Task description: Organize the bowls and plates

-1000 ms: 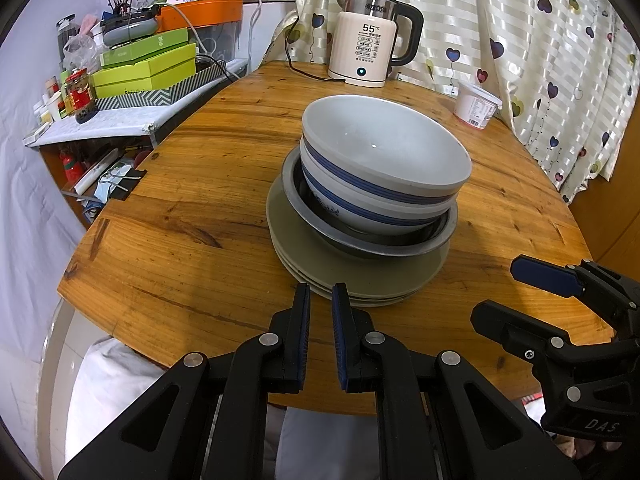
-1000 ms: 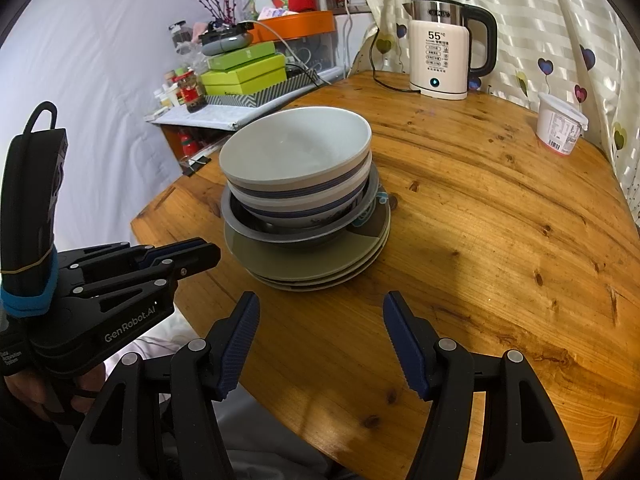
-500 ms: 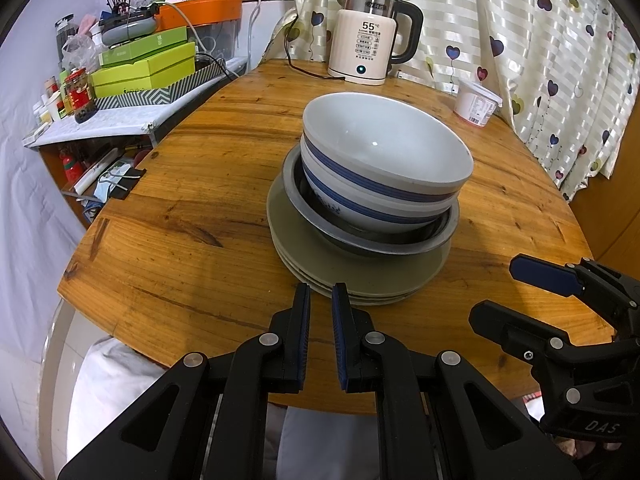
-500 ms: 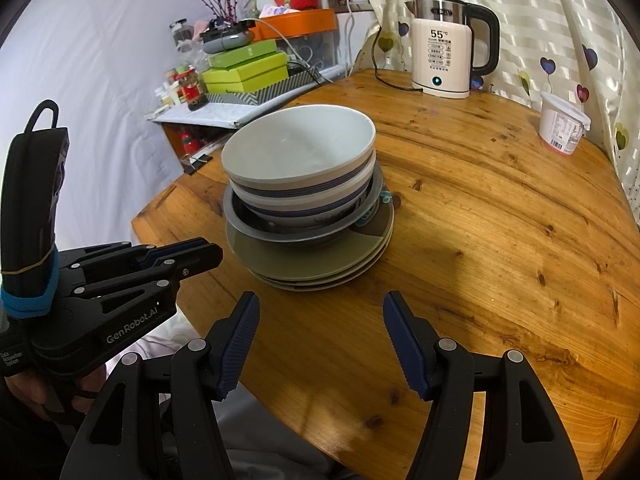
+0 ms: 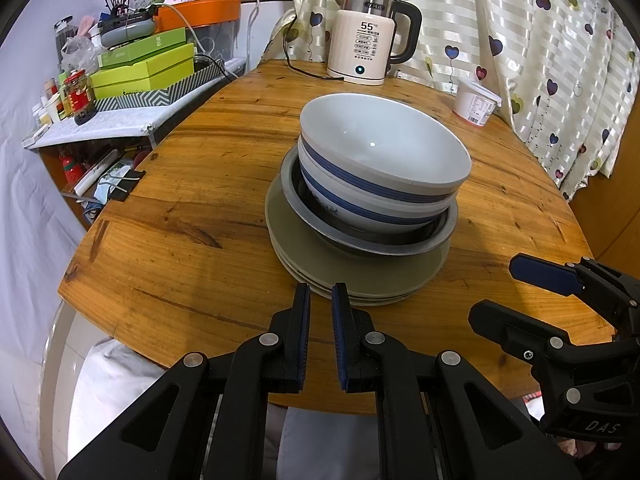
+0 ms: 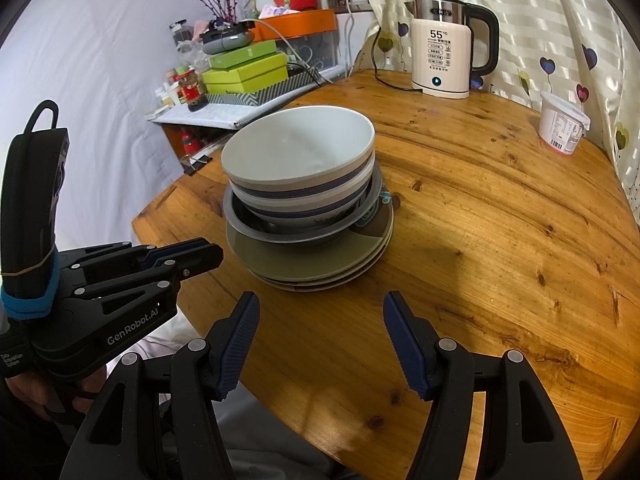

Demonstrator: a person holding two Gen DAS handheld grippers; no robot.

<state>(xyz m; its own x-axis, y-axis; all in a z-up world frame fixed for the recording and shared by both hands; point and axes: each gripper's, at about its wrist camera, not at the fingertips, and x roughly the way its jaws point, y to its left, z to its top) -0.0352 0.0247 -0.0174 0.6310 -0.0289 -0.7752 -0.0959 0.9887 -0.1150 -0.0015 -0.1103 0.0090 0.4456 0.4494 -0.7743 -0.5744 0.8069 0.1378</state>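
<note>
Plates and bowls sit in one stack near the front of the round wooden worktop (image 5: pixel 192 216), just ahead of both tools we hold. Nearest us, our left gripper (image 5: pixel 321 308) has its jaws pressed almost together with nothing between them, its tips just short of the plate edges. Our right gripper (image 6: pixel 320 320) stands spread and empty, wide enough, we judge, to take a rim. Neither touches the stack.

Flat greenish plates (image 5: pixel 360 276) form the base, which gives the pile a broad footing. On them rests a grey metal dish (image 5: pixel 372 246), and nested inside it are the blue-striped bowls (image 5: pixel 380 176), the top one sitting slightly askew toward the right. We judge the sorting largely done, or about to be undone.

Farther back, well apart from the pile, stand a white tub (image 5: pixel 476 102) and an electric kettle (image 5: pixel 368 40) by the curtain.
</note>
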